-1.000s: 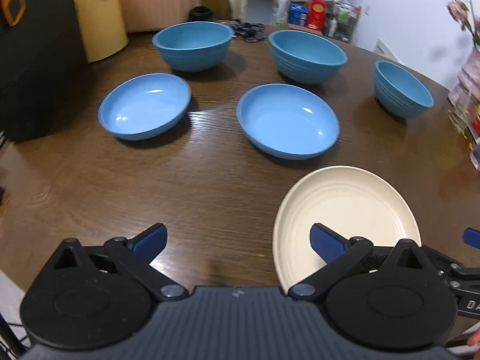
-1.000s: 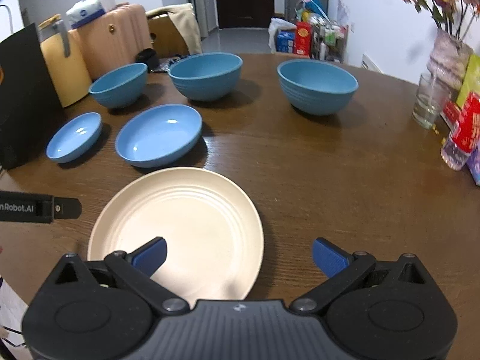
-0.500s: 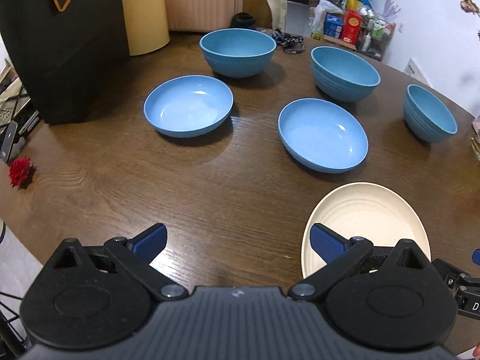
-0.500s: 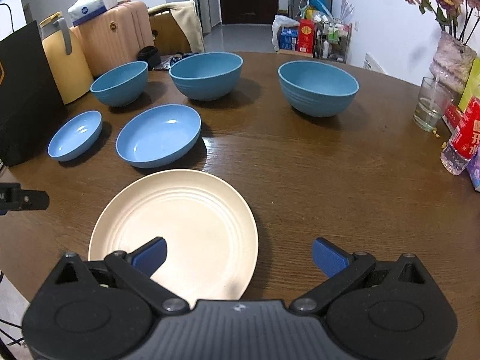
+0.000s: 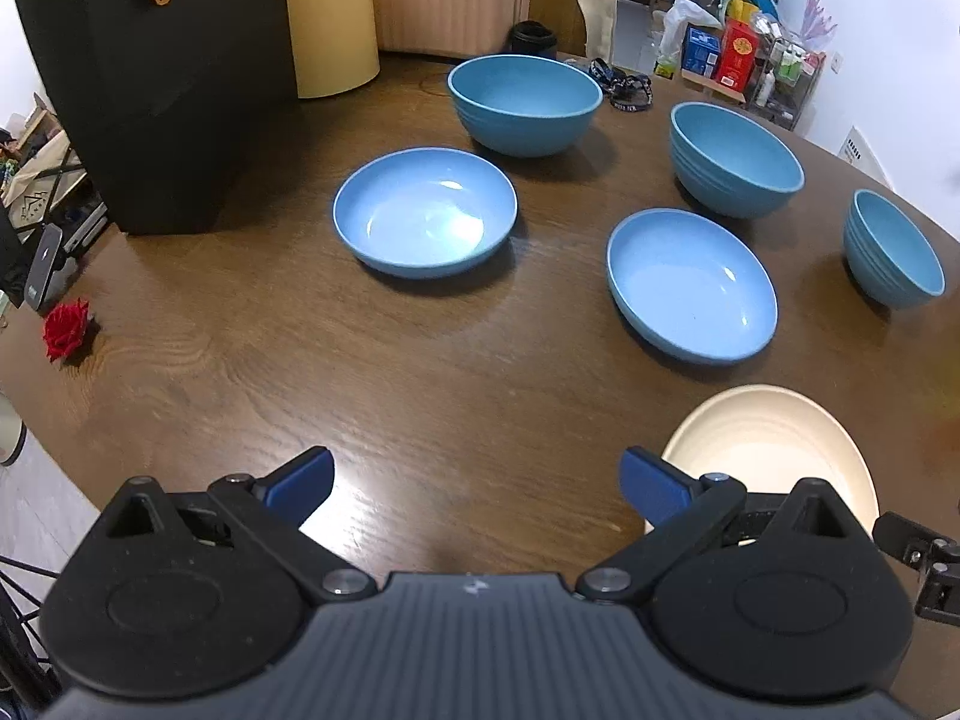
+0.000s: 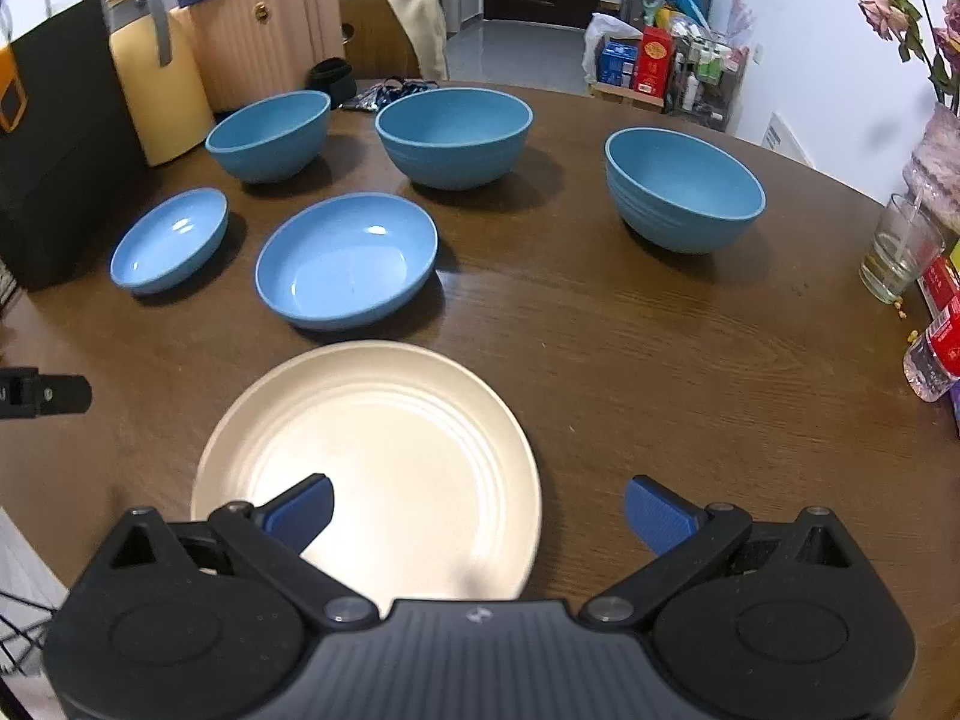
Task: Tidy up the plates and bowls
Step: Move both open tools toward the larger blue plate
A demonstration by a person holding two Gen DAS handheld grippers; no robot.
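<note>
Awaiting sorting on the wooden counter point(image 6: 660, 360): one cream plate point(image 6: 384, 450) nearest, two shallow blue dishes point(image 6: 345, 261) point(image 6: 171, 237) behind it, three deep blue bowls point(image 6: 453, 132) point(image 6: 681, 186) point(image 6: 270, 129) at the back, all apart, none stacked. Left gripper point(image 5: 474, 477) and right gripper point(image 6: 477, 507): jaws spread wide, empty, the right's hovering over the plate's near edge. Judged status: nothing organized yet; all stacking remains.
</note>
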